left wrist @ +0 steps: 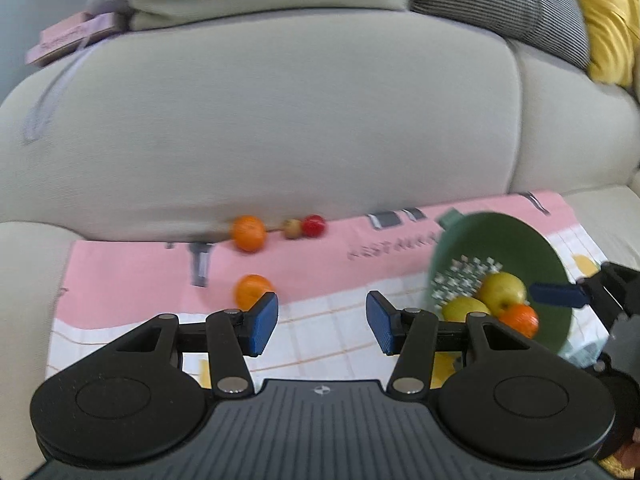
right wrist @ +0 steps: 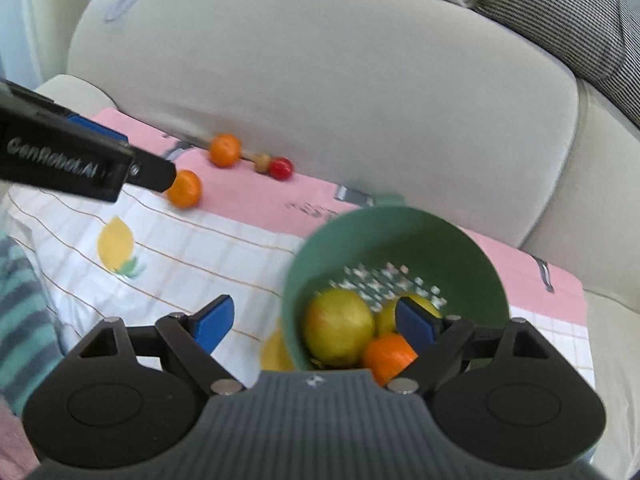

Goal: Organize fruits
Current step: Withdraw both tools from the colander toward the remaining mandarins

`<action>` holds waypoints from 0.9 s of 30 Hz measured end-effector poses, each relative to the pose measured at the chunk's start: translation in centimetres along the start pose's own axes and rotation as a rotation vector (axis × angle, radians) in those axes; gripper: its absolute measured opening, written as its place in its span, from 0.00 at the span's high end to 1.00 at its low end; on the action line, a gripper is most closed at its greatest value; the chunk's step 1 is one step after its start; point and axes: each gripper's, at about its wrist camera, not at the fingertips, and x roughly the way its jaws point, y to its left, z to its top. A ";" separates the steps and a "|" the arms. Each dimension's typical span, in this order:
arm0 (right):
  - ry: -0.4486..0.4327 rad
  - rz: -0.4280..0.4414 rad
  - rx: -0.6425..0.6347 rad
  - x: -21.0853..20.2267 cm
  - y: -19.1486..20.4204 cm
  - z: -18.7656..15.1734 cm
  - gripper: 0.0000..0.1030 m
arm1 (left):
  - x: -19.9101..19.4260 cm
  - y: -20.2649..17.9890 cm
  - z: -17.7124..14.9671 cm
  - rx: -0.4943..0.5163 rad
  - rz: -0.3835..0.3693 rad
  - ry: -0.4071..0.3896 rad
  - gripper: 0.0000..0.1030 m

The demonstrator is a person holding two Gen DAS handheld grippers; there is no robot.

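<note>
1. Presently, left gripper (left wrist: 322, 322): jaws apart, nothing between the blue pads; only the checked part of the cloth (left wrist: 328, 320) shows in the gap.
2. Right gripper (right wrist: 316, 326): jaws spread wide, no pad pressing on anything; the near rim of the green colander (right wrist: 400, 236) lies between them.
3. Green colander: tilted, mouth toward the right gripper; it holds two yellow-green apples (right wrist: 340, 326) and an orange fruit (right wrist: 386, 356), just ahead of the right pad.
4. Loose orange (left wrist: 252, 290): on the cloth, just beyond the left gripper's left pad.
5. Second loose orange (left wrist: 249, 233): farther ahead, at the foot of the sofa back (left wrist: 280, 120).
6. Small tan fruit (left wrist: 293, 228) and small red fruit (left wrist: 313, 225): side by side, right of that orange, well ahead of the left gripper.
</note>
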 end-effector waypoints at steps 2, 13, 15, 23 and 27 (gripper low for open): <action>-0.012 0.015 -0.001 0.0 0.8 0.5 0.18 | 0.0 1.4 0.2 -0.024 0.012 -0.004 0.42; -0.054 0.087 -0.034 2.2 4.4 3.7 0.18 | 1.5 7.7 0.5 -0.130 0.042 0.003 0.42; -0.066 0.087 -0.054 2.8 5.0 4.2 0.18 | 1.9 8.4 0.5 -0.141 0.042 0.004 0.42; -0.071 0.110 -0.089 5.4 6.5 5.7 0.20 | 4.6 10.3 0.2 -0.181 0.014 0.016 0.42; -0.055 0.100 -0.113 7.1 7.0 6.2 0.25 | 6.0 11.0 -0.1 -0.193 0.005 0.030 0.42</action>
